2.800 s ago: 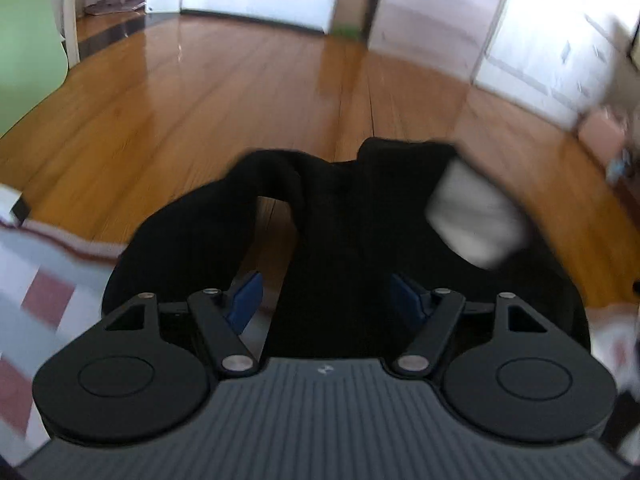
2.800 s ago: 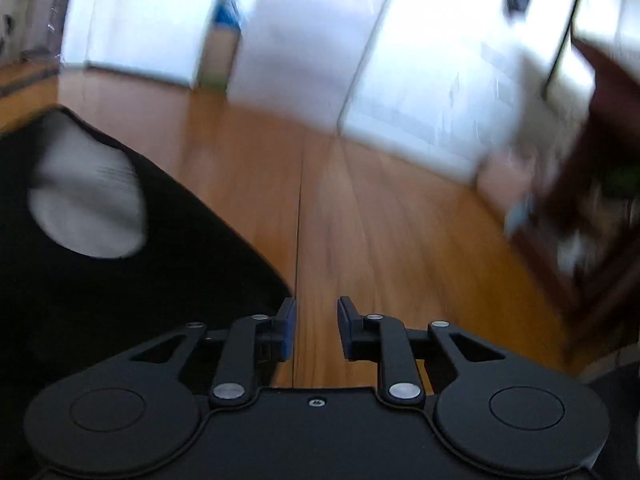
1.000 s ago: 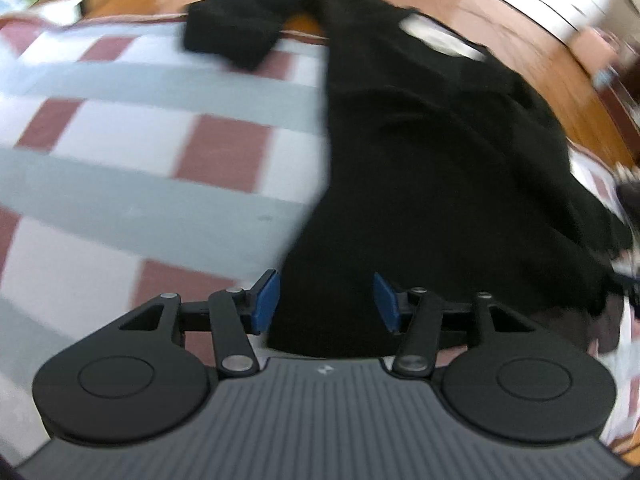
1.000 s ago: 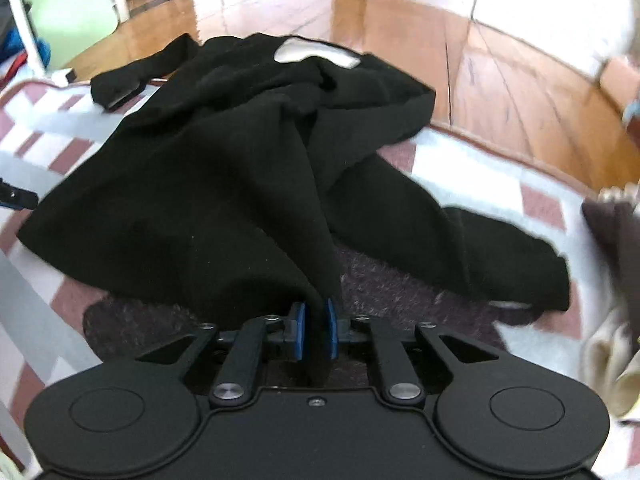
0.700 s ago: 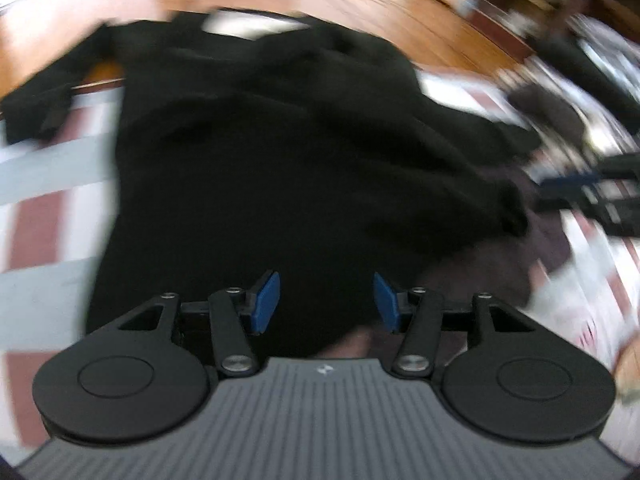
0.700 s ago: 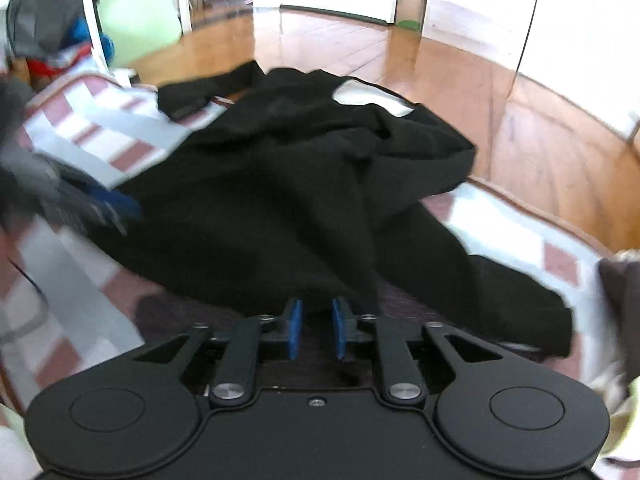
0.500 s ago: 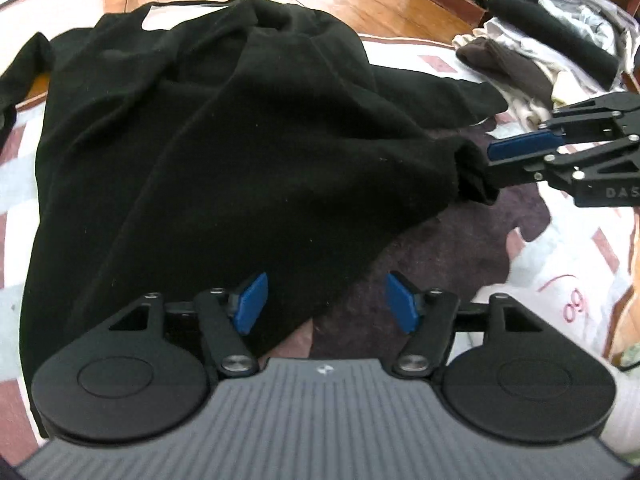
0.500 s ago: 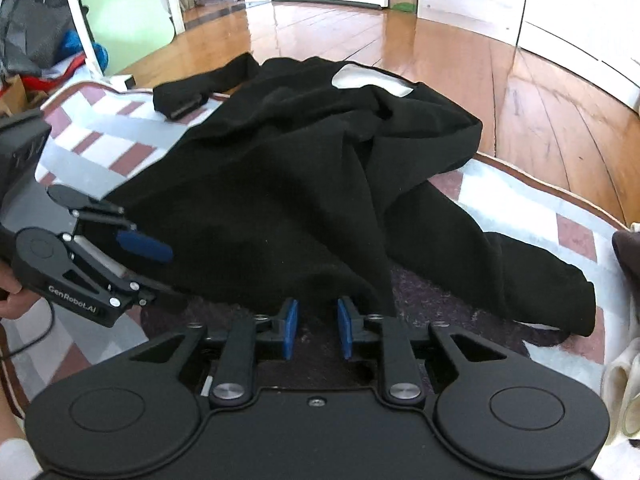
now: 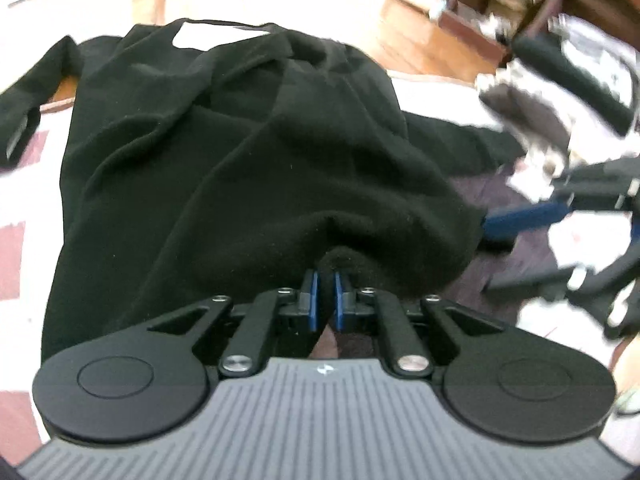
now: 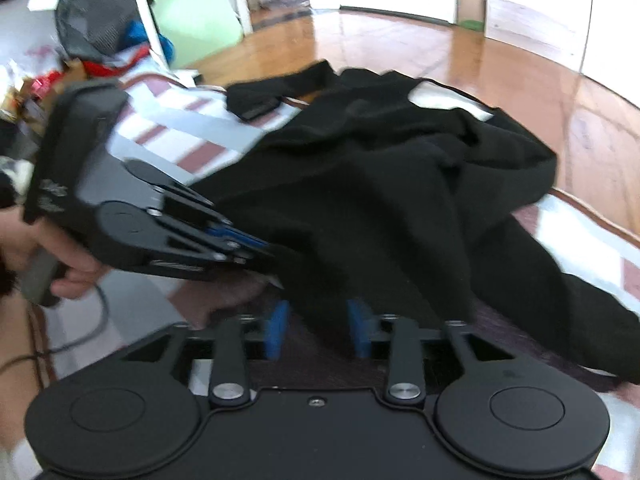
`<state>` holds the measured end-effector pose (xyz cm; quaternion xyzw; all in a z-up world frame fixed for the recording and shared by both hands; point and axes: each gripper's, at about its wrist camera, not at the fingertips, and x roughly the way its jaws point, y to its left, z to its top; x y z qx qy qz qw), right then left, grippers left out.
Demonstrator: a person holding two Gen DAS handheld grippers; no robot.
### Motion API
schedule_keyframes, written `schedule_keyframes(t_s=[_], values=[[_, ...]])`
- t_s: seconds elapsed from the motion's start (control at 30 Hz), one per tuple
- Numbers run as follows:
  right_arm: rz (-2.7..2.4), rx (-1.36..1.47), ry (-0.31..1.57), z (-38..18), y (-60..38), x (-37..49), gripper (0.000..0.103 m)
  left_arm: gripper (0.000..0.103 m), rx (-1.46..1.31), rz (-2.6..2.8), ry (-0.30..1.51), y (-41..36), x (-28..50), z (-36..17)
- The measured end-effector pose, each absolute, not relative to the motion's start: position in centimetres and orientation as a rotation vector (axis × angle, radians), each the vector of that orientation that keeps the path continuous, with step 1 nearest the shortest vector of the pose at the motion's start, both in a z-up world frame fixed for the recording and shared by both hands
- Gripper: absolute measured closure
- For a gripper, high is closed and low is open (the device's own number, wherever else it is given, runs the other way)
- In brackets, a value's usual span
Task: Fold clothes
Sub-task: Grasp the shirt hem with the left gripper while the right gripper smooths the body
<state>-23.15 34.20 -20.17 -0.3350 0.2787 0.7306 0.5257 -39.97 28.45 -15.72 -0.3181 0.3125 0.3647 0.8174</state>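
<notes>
- My left tongs (image 9: 324, 294) are pinched nearly together on the near hem of the black long-sleeved fleece top (image 9: 240, 152).
- My right tongs (image 10: 318, 330) stand wide apart, with the top's hem edge between the blue pads (image 10: 276, 330); nothing is gripped.
- The top lies crumpled on the red, grey and white checked blanket (image 10: 188, 120), its long axis running away from me, neck opening at the far end by the wooden floor (image 10: 500, 60).
- One sleeve trails far left, the other right.
</notes>
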Motion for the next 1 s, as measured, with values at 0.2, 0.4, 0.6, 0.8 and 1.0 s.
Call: schedule_keyframes(t_s=[0.2,0.4,0.6,0.8,1.0], values=[[1.777,-0.861,0.603,-20.6,34.7,-25.1,0.05,0.095,-0.793,0.758,0.542,29.4,-41.8,-14.9],[1.665,-1.086,0.301,-22.6,35.3,-27.9,0.057,0.095,-0.871,0.749,0.477,29.9,-42.7,-15.1],[1.692,-0.913,0.268,-20.9,34.9,-27.1,0.079,0.095,-0.895,0.761,0.454,30.2,-42.8,-15.4],[1.712,-0.892,0.29,-20.9,35.5,-27.0,0.09,0.094,-0.901,0.762,0.45,30.3,-42.9,-15.6],[1.73,-0.949,0.283,-21.6,36.5,-27.4,0.089,0.094,-0.886,0.761,0.467,30.3,-42.8,-15.7]])
